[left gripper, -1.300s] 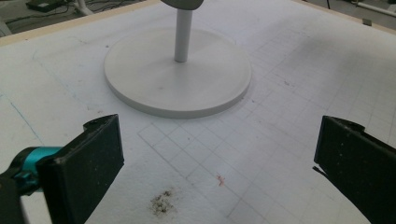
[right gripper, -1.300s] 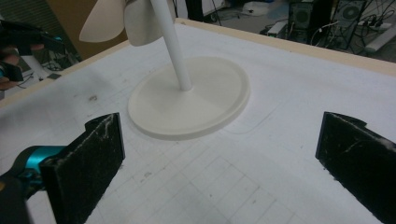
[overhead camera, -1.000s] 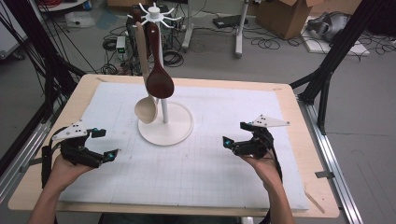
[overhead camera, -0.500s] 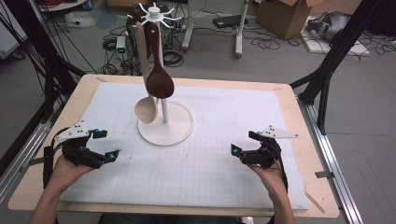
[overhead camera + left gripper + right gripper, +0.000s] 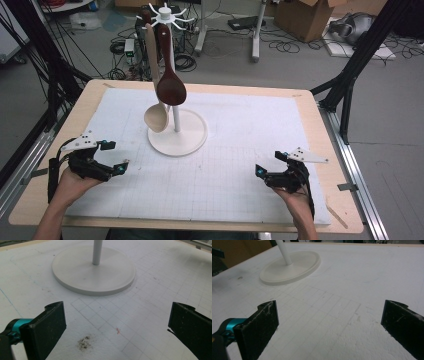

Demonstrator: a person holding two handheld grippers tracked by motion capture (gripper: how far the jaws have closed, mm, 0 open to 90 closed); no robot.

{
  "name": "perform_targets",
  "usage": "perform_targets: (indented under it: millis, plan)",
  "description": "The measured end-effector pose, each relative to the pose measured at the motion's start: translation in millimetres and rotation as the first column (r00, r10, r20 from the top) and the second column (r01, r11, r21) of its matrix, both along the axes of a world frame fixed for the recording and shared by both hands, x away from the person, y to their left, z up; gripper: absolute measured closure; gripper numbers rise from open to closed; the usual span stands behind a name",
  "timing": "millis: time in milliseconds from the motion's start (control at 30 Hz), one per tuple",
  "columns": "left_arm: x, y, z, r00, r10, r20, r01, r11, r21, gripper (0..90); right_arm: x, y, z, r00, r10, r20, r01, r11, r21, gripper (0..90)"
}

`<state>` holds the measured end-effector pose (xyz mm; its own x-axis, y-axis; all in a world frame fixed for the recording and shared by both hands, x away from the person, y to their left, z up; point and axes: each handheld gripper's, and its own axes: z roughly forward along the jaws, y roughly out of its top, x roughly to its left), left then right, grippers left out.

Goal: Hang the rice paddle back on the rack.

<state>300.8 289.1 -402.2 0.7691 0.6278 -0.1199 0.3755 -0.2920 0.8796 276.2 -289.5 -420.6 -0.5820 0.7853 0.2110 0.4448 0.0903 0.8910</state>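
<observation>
High view: we hold the left gripper (image 5: 112, 160) at the near left of the desk (image 5: 90, 95) and the right gripper (image 5: 270, 167) at the near right, both low over the white gridded mat (image 5: 240, 135) that covers most of the desk. The two grippers are well apart from each other.

Between them, and farther from us, stands the white rack (image 5: 176, 134), a round base with an upright post topped by a ring of hooks. Two spoons hang from the hooks: a dark brown spoon (image 5: 170, 89) with its bowl in front of the post, and a pale wooden spoon (image 5: 157, 116) to its left, its bowl hanging just above the base. The rack is nearer to the left gripper than to the right one, and neither gripper touches it.

Left gripper view: the fingers (image 5: 48, 323) stand wide apart with nothing between them; the rack base (image 5: 93, 271) lies ahead on the mat, near but not touching. A small dark smudge (image 5: 84, 342) marks the mat between the fingers.

Right gripper view: the fingers (image 5: 263, 321) are likewise spread wide and hold nothing. The rack base (image 5: 290, 267) lies ahead and to the left, well apart.
</observation>
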Motion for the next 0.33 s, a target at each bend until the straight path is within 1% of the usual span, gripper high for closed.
perform_targets:
  millis: [33, 67, 167, 300, 333]
  plan:
    - [0.2, 0.1, -0.1, 1.0, -0.004, 0.001, 0.004, 1.0, 0.006, 1.7, -2.3, -1.6, -1.5, 1.0, -0.009, 0.003, 0.009, 1.0, 0.001, 0.2]
    - [0.1, -0.1, -0.3, 1.0, -0.004, 0.001, 0.004, 1.0, 0.003, 1.7, -4.4, -2.4, -2.3, 0.9999, -0.015, 0.0, 0.015, 1.0, 0.004, 0.2]
    - [-0.1, -0.6, -1.8, 1.0, -0.003, -0.001, 0.003, 1.0, -0.001, 1.7, -8.5, -4.1, -3.7, 0.9996, -0.024, 0.016, 0.024, 1.0, -0.008, 0.2]
    - [-0.1, -0.4, -6.7, 0.9999, -0.001, -0.015, 0.001, 1.0, -0.001, 1.8, -14.8, -3.8, -2.4, 0.9987, -0.041, 0.03, 0.041, 0.999, -0.005, 0.2]
    - [-0.3, -0.5, -8.0, 0.9998, 0.004, -0.018, -0.004, 1.0, -0.003, 1.8, -15.6, -3.5, -2.4, 0.9987, -0.038, 0.034, 0.038, 0.999, -0.007, 0.2]
